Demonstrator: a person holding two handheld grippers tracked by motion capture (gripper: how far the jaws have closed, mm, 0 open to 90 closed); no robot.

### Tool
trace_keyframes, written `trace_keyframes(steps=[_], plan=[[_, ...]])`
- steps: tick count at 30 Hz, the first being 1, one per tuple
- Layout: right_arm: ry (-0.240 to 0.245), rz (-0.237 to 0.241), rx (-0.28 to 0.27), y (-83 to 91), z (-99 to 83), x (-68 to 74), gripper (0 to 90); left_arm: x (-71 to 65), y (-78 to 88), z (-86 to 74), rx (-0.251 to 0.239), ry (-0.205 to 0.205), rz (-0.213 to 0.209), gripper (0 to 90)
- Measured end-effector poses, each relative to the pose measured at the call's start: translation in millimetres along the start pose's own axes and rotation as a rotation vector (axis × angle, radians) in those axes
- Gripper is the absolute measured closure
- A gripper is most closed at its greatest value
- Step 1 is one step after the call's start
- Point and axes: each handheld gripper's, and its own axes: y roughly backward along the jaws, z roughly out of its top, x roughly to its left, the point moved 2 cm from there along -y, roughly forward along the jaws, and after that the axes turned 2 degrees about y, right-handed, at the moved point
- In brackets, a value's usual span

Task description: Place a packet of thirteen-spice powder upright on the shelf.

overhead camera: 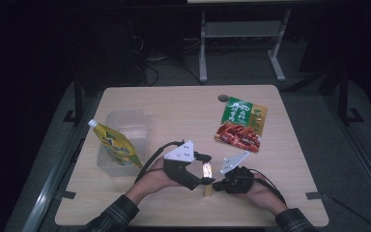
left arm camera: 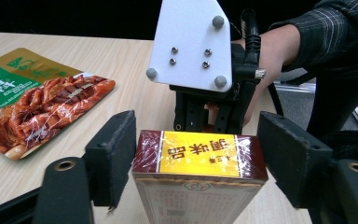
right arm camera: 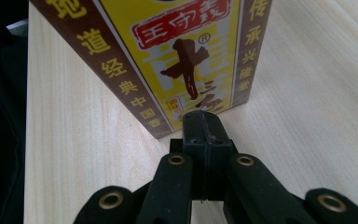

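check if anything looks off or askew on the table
Nothing is spilled or damaged. The box stands upright between the open left gripper's jaws, with a gap on the right side. The yellow pouch leans tilted over the clear tub's rim, half in, half out. The snack bag lies flat.

In the right gripper view we lose the top of the yellow-and-brown box (right arm camera: 168, 60) past the upper edge. In the left gripper view its lower part runs off the bottom, and the snack pouch (left arm camera: 37, 107) is cut by the left edge. From the high view we cannot read the print on the yellow pouch (overhead camera: 117, 145); the clear tub (overhead camera: 125, 126) behind it is partly covered, and the small round mark (overhead camera: 222, 97) on the counter (overhead camera: 183, 111) is too tiny to identify.
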Motion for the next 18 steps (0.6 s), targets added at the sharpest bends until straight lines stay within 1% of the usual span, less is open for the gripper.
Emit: trace_keyframes(steps=[3, 4, 5, 9, 10, 11, 12, 13, 14, 16, 17, 18], plan=[[0.002, 0.001, 0.003, 0.2, -0.3, 0.5, 89.8, 1.0, 2.6, 0.7, -0.015, 0.02, -0.005, 24.2], [0.002, 0.001, 0.003, 0.5, -0.5, 0.5, 89.8, 1.4, 4.0, 1.2, -0.018, 0.02, -0.003, 23.0], [0.004, -0.001, 0.001, 0.7, -0.6, 0.3, 89.8, 1.4, 6.6, 1.9, -0.029, 0.031, 0.002, 22.2], [-0.019, 0.007, -0.005, 3.3, -1.3, 2.0, 89.9, 1.4, 17.9, 2.3, -0.045, 0.052, 0.013, 19.5], [-0.003, -0.001, 0.001, 4.1, -2.4, 1.1, 89.8, 1.1, 21.5, 1.5, -0.045, 0.055, 0.019, 19.5], [-0.016, 0.007, -0.006, 4.9, -2.9, 2.7, 89.9, 0.5, 25.2, 0.2, -0.047, 0.063, 0.029, 19.5], [0.009, 0.001, -0.004, 5.7, -4.8, 1.2, 89.9, -0.2, 28.9, -1.5, -0.048, 0.073, 0.041, 19.5], [0.004, 0.004, 0.0, 6.8, -6.2, 2.5, 89.9, -1.0, 33.2, -4.4, -0.043, 0.085, 0.059, 19.5], [0.005, 0.005, -0.002, 8.1, -8.1, 3.9, 89.9, -1.5, 35.6, -6.6, -0.04, 0.089, 0.068, 19.5], [-0.001, 0.014, -0.01, 9.6, -9.5, 6.2, 89.9, -3.9, 41.6, -13.9, -0.02, 0.116, 0.098, 19.5], [0.016, 0.011, -0.008, 10.3, -10.5, 6.1, 89.9, -4.9, 44.0, -18.3, -0.011, 0.126, 0.107, 19.5], [0.011, 0.018, -0.011, 10.7, -10.6, 7.8, 89.8, -6.4, 46.5, -23.0, 0.002, 0.138, 0.121, 19.5]])
